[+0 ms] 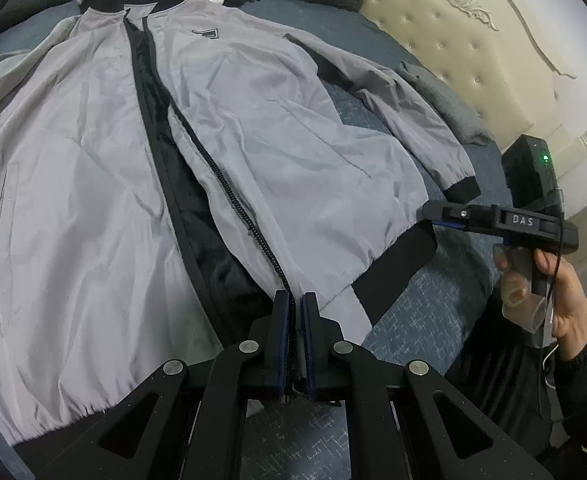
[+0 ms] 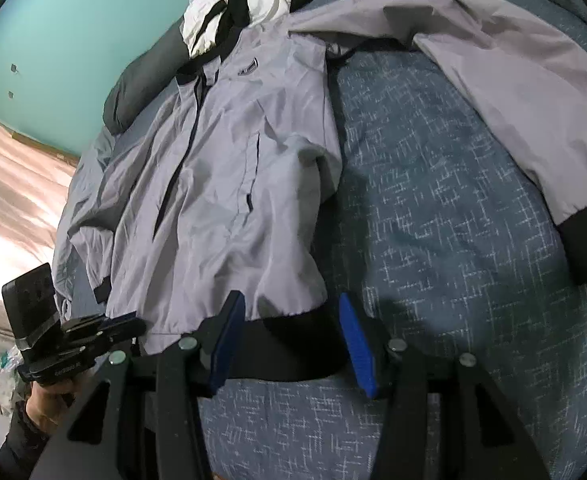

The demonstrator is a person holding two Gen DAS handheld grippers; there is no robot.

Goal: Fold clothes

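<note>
Grey jacket (image 1: 93, 184) lies spread, unzipped, on the bed (image 2: 433, 208). Left gripper (image 1: 296, 312) is clamped, apparently on the zipper edge at the hem. Right gripper (image 2: 293, 340) stands half-open astride the black hem (image 2: 289, 344), gripping nothing. Next move: probably closing the front panel before folding.

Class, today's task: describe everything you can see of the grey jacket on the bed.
The grey jacket is of thin, shiny, creased fabric with black hem band, cuffs and collar, a small chest logo and slit pockets. It lies front up on the blue patterned bedspread, unzipped, dark lining showing, sleeves spread out. The left gripper is shut on its zipper edge at the hem; the right gripper stands open astride the hem band.
</note>
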